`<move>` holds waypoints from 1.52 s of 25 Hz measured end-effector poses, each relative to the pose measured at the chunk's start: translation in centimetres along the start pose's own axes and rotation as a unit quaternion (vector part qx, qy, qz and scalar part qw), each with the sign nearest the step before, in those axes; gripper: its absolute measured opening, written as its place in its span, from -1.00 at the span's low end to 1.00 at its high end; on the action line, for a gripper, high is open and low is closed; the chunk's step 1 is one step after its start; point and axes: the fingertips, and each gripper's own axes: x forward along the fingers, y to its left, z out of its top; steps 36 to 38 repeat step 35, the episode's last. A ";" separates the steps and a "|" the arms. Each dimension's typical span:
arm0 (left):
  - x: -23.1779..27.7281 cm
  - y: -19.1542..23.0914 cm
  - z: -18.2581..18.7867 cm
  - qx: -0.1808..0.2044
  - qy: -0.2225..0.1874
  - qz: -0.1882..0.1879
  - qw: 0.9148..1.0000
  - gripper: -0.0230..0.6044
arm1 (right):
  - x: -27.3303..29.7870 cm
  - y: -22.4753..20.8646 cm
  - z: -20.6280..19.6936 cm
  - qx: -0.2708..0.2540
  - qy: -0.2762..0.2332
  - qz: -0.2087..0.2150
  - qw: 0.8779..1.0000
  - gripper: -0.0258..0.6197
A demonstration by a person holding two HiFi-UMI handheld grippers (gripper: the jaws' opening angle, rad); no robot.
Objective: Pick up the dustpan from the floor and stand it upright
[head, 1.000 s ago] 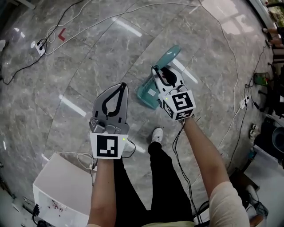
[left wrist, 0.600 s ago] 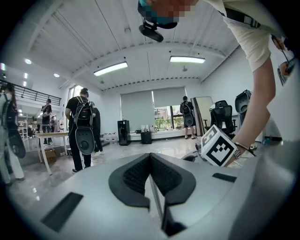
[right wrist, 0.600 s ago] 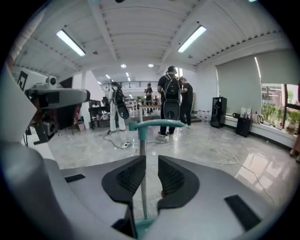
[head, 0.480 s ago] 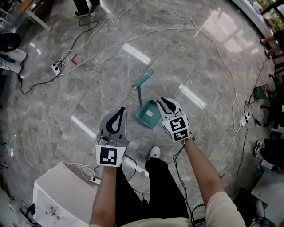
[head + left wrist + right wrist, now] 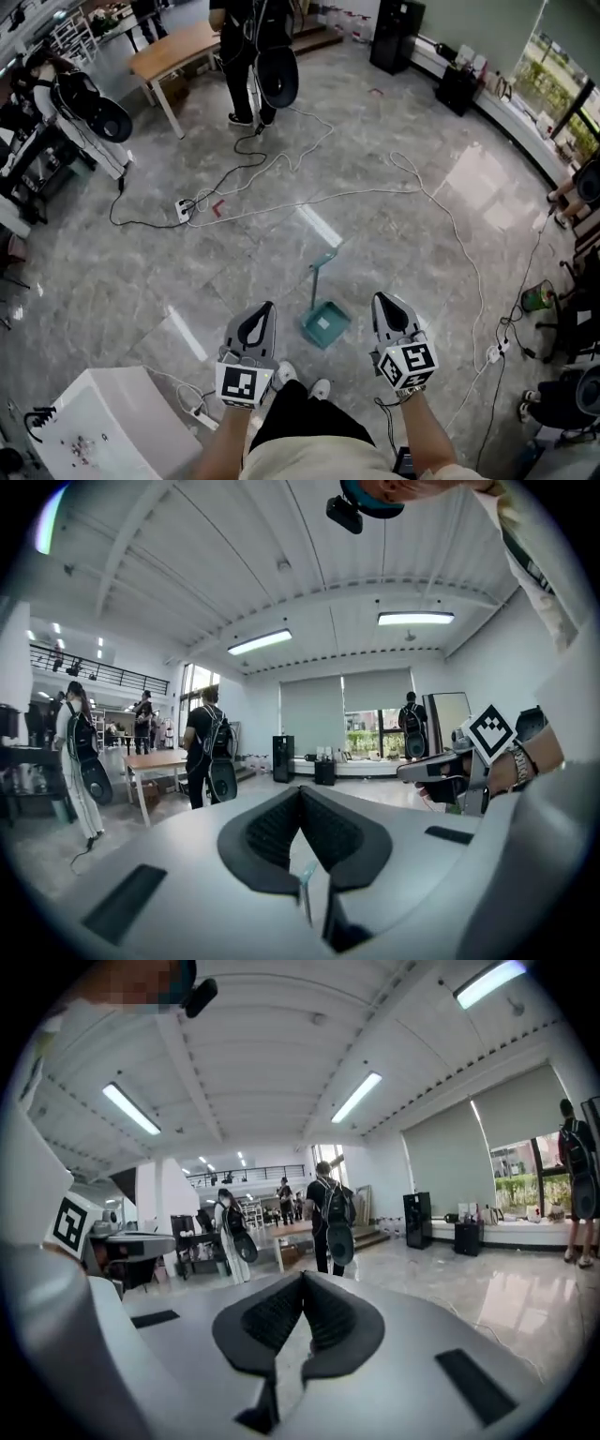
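The teal dustpan point(image 5: 324, 325) stands on the grey marble floor with its thin handle point(image 5: 319, 277) rising upright, free of both grippers. It sits between my two grippers in the head view and well below them. My left gripper point(image 5: 266, 307) is to its left and my right gripper point(image 5: 382, 299) to its right, both held high and pointing nearly level. In the left gripper view the jaws point(image 5: 300, 790) are shut with nothing between them. The right gripper's jaws point(image 5: 305, 1277) are shut and empty too.
A white box point(image 5: 103, 422) stands at lower left beside the person's shoes point(image 5: 302, 381). Cables and a power strip point(image 5: 185, 206) lie on the floor ahead. Farther off are a wooden table point(image 5: 178, 45) and a standing person point(image 5: 253, 56). Chairs and gear line the right edge.
Both grippers rose far above the floor. The right gripper, open at the dustpan a second ago, came away and shut. The dustpan now stands upright alone.
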 end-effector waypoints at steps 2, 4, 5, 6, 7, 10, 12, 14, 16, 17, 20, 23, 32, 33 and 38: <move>-1.7 0.7 2.1 0.005 -0.004 0.000 1.000 -0.89 | 0.0 3.1 3.3 -0.005 -0.025 0.002 1.000 -0.87; -2.5 1.3 3.3 0.018 -0.016 0.000 1.000 -0.89 | 0.9 6.1 5.5 -0.013 -0.045 0.012 0.999 -0.87; -2.7 1.8 3.9 0.019 -0.028 0.003 0.999 -0.89 | 1.6 7.5 6.4 -0.018 -0.053 0.022 0.998 -0.87; -2.8 2.2 4.4 0.017 -0.042 0.008 0.999 -0.89 | 2.1 8.8 7.1 -0.024 -0.060 0.032 0.997 -0.87; -2.8 2.6 5.0 0.016 -0.055 0.011 0.998 -0.89 | 2.6 9.9 7.8 -0.027 -0.067 0.040 0.997 -0.87; -3.5 3.4 5.0 0.030 -0.039 0.014 0.999 -0.89 | 2.9 12.2 8.9 -0.018 -0.089 0.054 0.994 -0.87; -4.0 3.6 4.6 0.035 -0.020 0.019 0.999 -0.89 | 2.8 13.1 9.4 -0.025 -0.099 0.064 0.993 -0.87; -4.2 3.3 4.9 0.037 -0.017 0.027 0.999 -0.89 | 2.6 13.4 9.8 -0.040 -0.104 0.077 0.991 -0.87; -4.2 2.4 5.5 0.042 -0.018 0.041 0.998 -0.89 | 2.0 12.8 10.3 -0.039 -0.104 0.088 0.990 -0.87; -4.1 1.8 5.9 0.042 -0.020 0.051 0.998 -0.89 | 1.6 12.3 10.5 -0.038 -0.102 0.093 0.990 -0.87; -3.6 -0.5 6.4 0.030 -0.024 0.087 0.995 -0.89 | 0.2 9.9 10.5 -0.043 -0.095 0.111 0.988 -0.87; -3.2 -3.4 6.5 0.021 -0.024 0.130 0.991 -0.89 | -1.3 7.1 10.0 -0.052 -0.082 0.136 0.986 -0.87; -4.5 -14.5 6.0 -0.018 -0.013 0.208 0.978 -0.89 | -8.3 1.2 7.6 -0.055 -0.027 0.195 0.979 -0.87; -4.8 -15.5 5.8 -0.017 -0.010 0.210 0.977 -0.89 | -8.9 1.0 7.2 -0.056 -0.025 0.199 0.978 -0.87; -5.3 -17.2 5.3 -0.016 -0.007 0.215 0.976 -0.89 | -10.1 0.7 6.4 -0.060 -0.021 0.207 0.976 -0.87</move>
